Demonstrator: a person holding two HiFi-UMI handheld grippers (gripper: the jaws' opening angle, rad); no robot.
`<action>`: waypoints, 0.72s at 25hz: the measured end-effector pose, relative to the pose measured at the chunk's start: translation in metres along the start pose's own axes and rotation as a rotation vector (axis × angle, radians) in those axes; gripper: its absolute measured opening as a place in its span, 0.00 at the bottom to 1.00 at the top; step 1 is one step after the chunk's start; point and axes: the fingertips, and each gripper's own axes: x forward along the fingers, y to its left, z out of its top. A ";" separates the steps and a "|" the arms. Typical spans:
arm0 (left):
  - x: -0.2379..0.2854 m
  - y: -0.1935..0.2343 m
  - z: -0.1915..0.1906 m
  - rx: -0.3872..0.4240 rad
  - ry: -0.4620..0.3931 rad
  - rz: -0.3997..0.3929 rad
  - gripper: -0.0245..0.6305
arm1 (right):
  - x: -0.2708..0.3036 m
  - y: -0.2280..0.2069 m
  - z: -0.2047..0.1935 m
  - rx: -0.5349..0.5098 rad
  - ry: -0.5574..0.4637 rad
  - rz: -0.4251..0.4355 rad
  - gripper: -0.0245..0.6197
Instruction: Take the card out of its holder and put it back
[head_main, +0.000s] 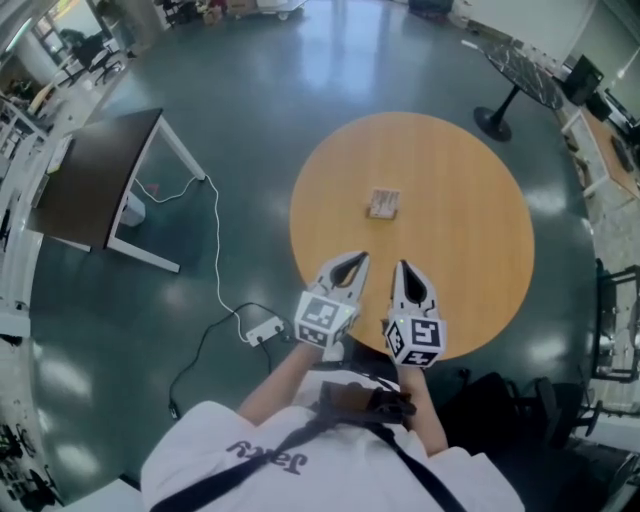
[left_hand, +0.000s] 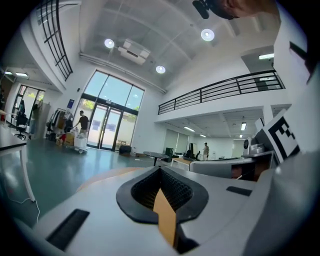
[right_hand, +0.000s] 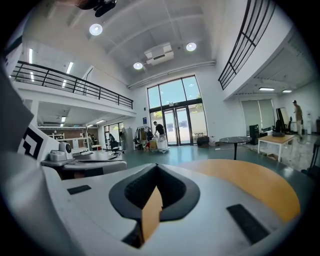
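A small card holder with its card (head_main: 383, 203) lies on the round wooden table (head_main: 470, 290), a little left of the table's middle. My left gripper (head_main: 360, 258) hovers at the table's near edge, its tips pointing towards the holder from a short way off. Just to its right is my right gripper (head_main: 400, 266), pointing the same way. In the left gripper view the left gripper (left_hand: 160, 168) has its jaws together with nothing between them. The right gripper (right_hand: 156, 165) shows the same in its own view, over the tabletop (right_hand: 250, 180). The holder shows in neither gripper view.
A dark desk (head_main: 90, 180) stands on the floor at the left. A white cable runs from it to a power strip (head_main: 262, 328) near the person's feet. A black round table (head_main: 525, 65) stands at the back right. Dark gear (head_main: 500, 395) sits by the table's near right.
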 end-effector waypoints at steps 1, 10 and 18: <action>0.004 0.002 -0.002 0.004 0.011 -0.001 0.06 | 0.002 -0.003 -0.003 0.008 0.006 0.004 0.07; 0.032 0.024 -0.017 -0.018 0.071 0.015 0.06 | 0.022 -0.028 -0.021 0.046 0.095 -0.011 0.07; 0.063 0.045 -0.040 -0.010 0.130 0.028 0.06 | 0.046 -0.053 -0.042 0.064 0.163 0.013 0.07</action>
